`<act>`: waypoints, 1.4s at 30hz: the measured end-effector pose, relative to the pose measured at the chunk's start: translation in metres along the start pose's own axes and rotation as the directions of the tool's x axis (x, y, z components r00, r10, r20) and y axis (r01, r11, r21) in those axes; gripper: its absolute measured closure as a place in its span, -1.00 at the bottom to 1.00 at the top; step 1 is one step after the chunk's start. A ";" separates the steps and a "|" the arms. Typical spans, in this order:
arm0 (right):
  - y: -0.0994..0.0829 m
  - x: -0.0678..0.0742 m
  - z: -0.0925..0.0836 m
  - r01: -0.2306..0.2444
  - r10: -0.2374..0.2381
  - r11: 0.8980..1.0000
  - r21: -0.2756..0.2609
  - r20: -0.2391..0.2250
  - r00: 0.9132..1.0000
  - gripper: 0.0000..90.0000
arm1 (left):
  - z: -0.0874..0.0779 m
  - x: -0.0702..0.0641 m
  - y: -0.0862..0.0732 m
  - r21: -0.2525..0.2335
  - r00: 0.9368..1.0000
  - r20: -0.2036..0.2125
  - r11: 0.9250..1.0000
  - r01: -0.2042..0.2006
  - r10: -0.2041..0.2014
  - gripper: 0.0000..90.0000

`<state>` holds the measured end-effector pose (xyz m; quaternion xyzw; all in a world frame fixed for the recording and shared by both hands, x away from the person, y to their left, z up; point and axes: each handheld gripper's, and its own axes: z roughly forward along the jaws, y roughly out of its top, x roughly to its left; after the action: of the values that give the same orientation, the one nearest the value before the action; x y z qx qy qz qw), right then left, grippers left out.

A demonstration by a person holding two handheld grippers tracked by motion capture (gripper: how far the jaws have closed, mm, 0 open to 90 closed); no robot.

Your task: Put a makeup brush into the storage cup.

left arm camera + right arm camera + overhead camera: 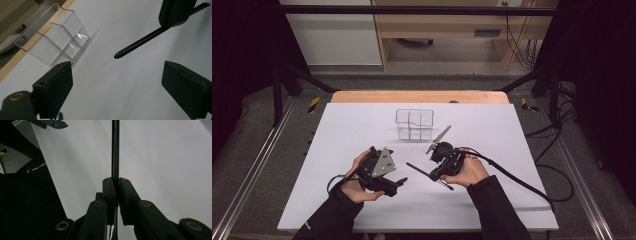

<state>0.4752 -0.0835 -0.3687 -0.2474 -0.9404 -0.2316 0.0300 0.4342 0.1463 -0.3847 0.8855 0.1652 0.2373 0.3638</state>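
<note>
The right gripper [117, 185], low centre of its view, clamped a thin black rod [115, 150]; the left gripper [117, 85] gaped empty

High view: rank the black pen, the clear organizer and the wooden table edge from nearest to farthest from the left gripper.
Measured from the left gripper, whose jaws stand open:
1. black pen, just to its right, clamped in the right gripper.
2. clear organizer, beyond it, mid-table on the white sheet.
3. wooden table edge, at the far end, behind the organizer.
</note>
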 end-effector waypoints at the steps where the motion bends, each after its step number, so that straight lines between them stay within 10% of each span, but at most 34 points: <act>1: 0.000 0.000 0.000 0.000 0.000 1.000 0.000 0.000 1.000 0.88 | 0.001 -0.001 0.001 0.003 1.000 0.001 1.000 -0.006 0.006 -0.80; 24: 0.001 0.001 0.008 -0.007 0.009 0.999 0.038 -0.054 0.999 0.88 | 0.022 -0.021 0.011 0.057 0.987 0.025 0.986 -0.158 0.157 -0.67; 42: 0.001 0.002 0.011 0.003 0.001 0.999 0.045 -0.085 0.996 0.88 | 0.033 -0.038 0.019 0.094 0.949 0.033 0.944 -0.316 0.314 -0.32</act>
<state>0.4750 -0.0767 -0.3780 -0.2360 -0.9433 -0.2207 0.0754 0.4224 0.0971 -0.4029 0.9193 0.0299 0.2760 0.2788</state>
